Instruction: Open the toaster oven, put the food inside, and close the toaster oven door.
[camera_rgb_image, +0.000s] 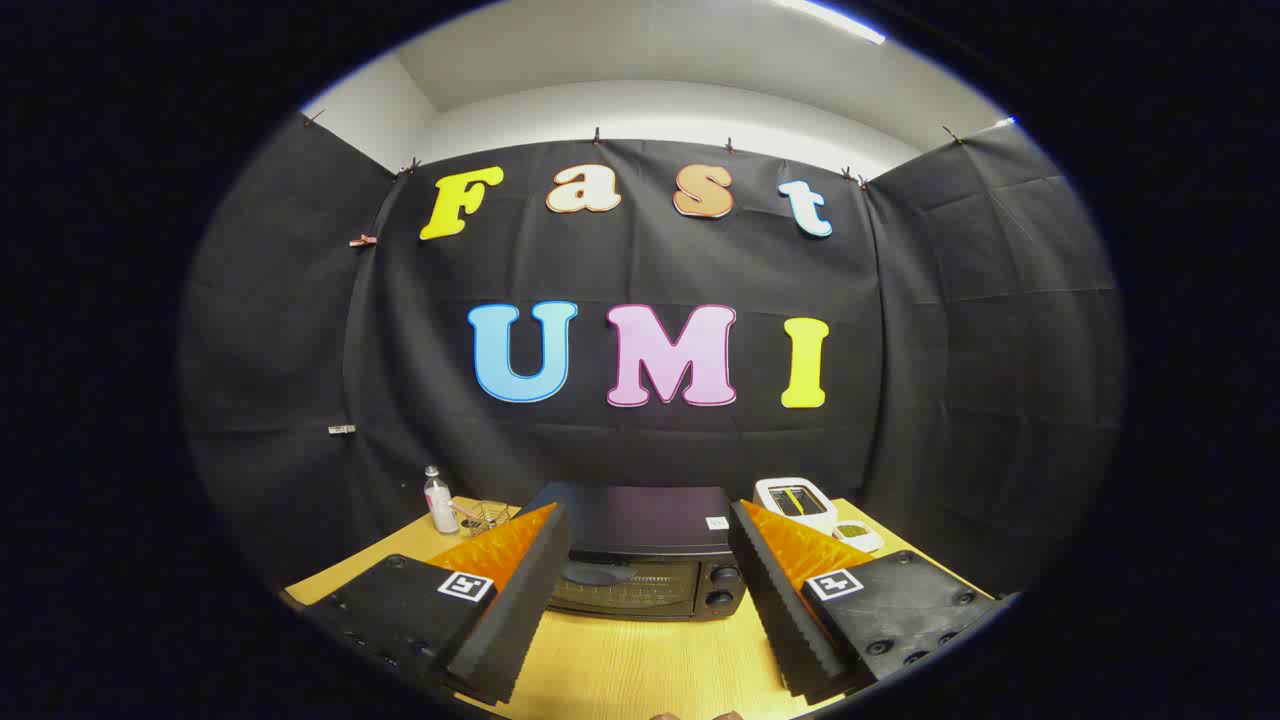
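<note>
Setting: a booth walled in black cloth, with a pale wooden table (640, 665) serving as the work surface.

Gripper (645, 535): hovering above the near part of the table, its two fingers standing wide apart and holding nothing; the bare tabletop is showing between them.

Toaster oven (645, 555): sitting just ahead of the fingers and framed between their tips, door facing the gripper and closed. It is looking like a dark, rigid metal box with a glass door panel (625, 585) and two knobs (722, 585) stacked on its right side. Judged heavy enough to stay put under a gentle pull, though a sharp tug could be sliding it on the smooth wood. The handle is too dim to make out; it is probably running along the door's upper edge, the likeliest place to take hold. The glass calls for a soft touch.

Food: a white tray (795, 500) and a small white dish (858, 535) are lying beyond the right finger, beside the oven; contents unclear.

Other: a small bottle (438, 502) and a wire basket (487, 517) beyond the left finger.
</note>
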